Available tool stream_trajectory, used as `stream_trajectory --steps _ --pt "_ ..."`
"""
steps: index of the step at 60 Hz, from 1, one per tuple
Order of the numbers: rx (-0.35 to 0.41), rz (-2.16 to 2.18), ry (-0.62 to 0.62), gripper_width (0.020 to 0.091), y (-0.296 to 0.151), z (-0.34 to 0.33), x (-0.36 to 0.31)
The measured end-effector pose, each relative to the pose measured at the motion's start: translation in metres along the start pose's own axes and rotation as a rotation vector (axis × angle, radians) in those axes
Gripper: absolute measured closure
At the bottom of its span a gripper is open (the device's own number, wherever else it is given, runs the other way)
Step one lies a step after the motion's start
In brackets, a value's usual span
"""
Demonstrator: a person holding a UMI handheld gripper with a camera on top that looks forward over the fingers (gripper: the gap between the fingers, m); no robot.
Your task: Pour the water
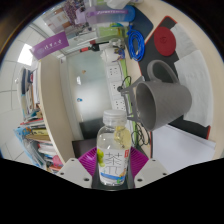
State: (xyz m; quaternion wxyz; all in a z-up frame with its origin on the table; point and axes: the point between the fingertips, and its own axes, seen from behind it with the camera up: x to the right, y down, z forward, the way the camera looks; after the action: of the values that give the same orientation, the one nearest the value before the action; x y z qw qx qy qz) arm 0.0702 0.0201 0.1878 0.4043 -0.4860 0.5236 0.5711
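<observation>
A clear plastic bottle (pixel 114 150) with a white and green label and a white cap stands upright between my fingers. My gripper (pixel 113 166) is shut on the bottle, both magenta pads (pixel 89 161) pressing its lower body. A grey cup (pixel 162 100) lies tilted just beyond and to the right of the bottle's cap, its mouth facing the bottle. The bottle holds pale liquid.
A white table (pixel 190 150) carries the cup at right. Stacked books and papers (pixel 35 135) sit at left. Shelves with boxes and a blue cable (pixel 135 42) fill the back wall.
</observation>
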Motion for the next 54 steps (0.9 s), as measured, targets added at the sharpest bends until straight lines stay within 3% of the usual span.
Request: stream_trajectory --steps 13,23,35,45,54 --pt "0.037 0.117 0.008 0.0678 -0.018 -0.001 0.010" --pt "0.022 0.111 0.033 0.0679 -0.018 0.000 0.013" --pt "0.010 -0.326 0.041 0.0678 -0.025 -0.014 -0.039" --pt "0.035 -0.968 0.184 0.0675 -0.078 -0.030 -0.076" --pt "0.188 -1.472 0.393 0.0661 -0.164 -0.041 -0.093"
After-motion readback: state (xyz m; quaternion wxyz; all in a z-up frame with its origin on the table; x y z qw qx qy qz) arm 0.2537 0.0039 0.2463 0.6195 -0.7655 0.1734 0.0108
